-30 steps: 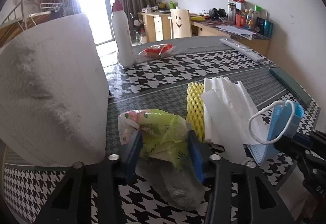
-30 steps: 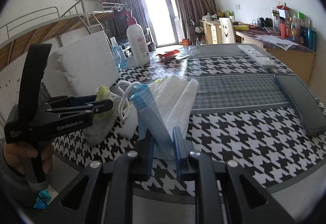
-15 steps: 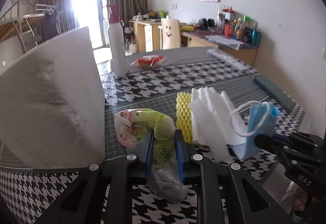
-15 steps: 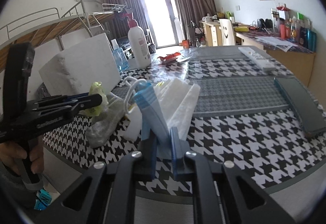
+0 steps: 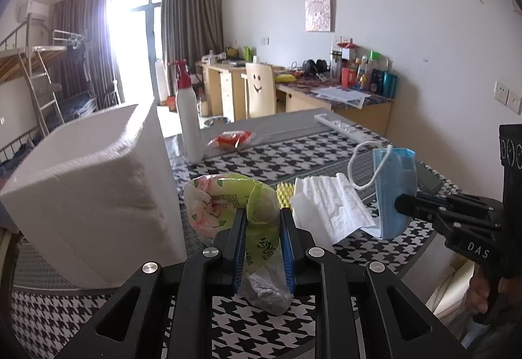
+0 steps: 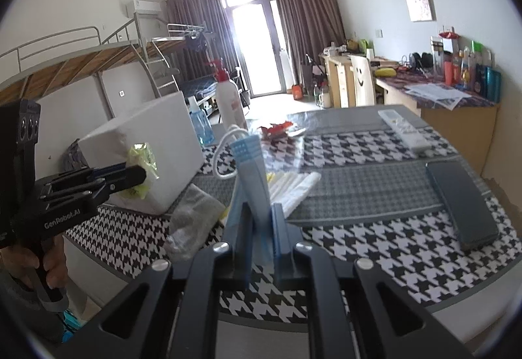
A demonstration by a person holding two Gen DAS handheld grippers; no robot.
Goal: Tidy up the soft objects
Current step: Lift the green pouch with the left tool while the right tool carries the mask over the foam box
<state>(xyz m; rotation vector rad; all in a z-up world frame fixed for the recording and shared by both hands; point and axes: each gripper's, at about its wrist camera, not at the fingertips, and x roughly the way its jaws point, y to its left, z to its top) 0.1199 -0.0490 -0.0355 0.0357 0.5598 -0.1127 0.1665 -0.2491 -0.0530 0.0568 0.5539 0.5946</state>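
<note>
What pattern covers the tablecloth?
Black-and-white houndstooth on the tablecloth, clearest in the right wrist view.

pump bottle (image 5: 189,124), remote control (image 6: 406,130), smiley chair (image 5: 261,89), bunk bed (image 6: 98,58)

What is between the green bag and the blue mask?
White tissues and a yellow foam net lie between the green bag and blue mask, in the left wrist view.

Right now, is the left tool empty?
No, the left tool is shut on a green bag, lifted beside the foam box.
</note>
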